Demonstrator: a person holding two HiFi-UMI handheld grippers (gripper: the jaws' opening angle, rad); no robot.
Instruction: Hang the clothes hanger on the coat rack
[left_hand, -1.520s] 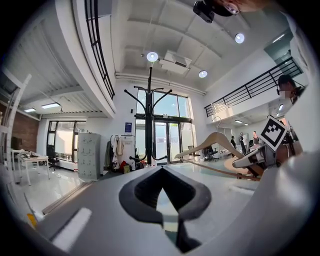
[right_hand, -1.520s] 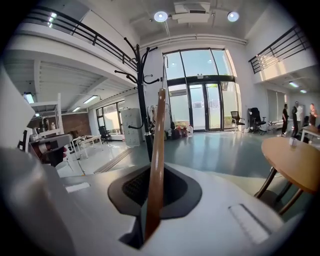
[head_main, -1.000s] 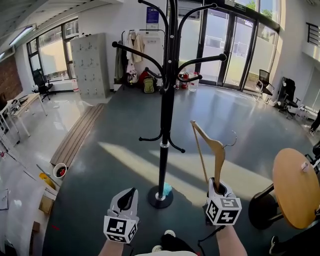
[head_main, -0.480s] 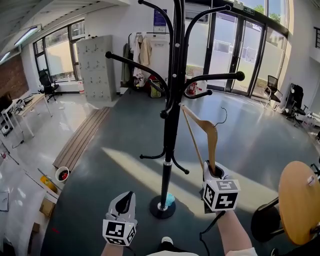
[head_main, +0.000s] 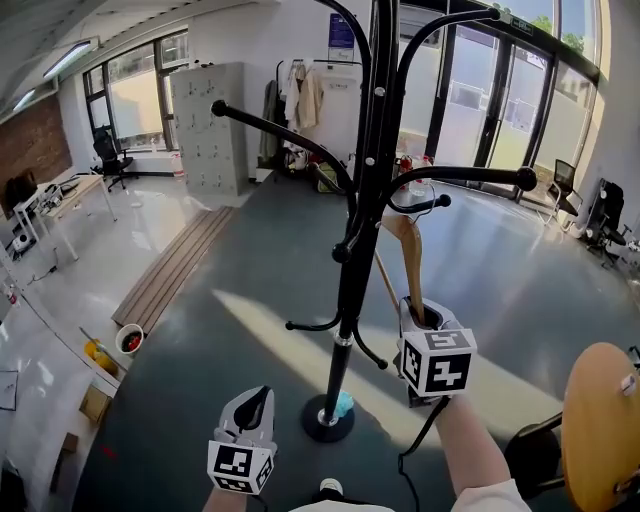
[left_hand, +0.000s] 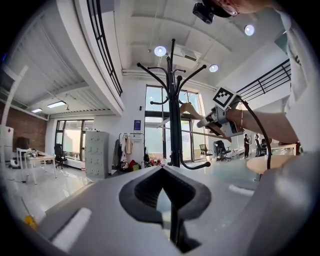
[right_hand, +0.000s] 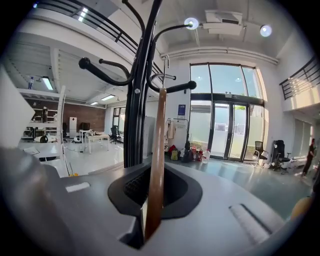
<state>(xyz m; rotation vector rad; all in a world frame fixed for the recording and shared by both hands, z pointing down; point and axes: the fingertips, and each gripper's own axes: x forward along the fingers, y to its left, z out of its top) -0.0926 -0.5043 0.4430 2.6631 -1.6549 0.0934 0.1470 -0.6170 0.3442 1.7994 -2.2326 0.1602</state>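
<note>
While the right gripper (head_main: 420, 318) pinches the hanger (head_main: 408, 262), left gripper (head_main: 255, 400) shut and empty, a coat rack (head_main: 362, 230) arm could knock it askew.

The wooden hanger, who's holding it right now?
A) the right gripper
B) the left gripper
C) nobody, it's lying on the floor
A: in the right gripper view the right gripper has its jaws closed on the wooden hanger, holding it up beside the coat rack; the left gripper holds nothing.
</note>
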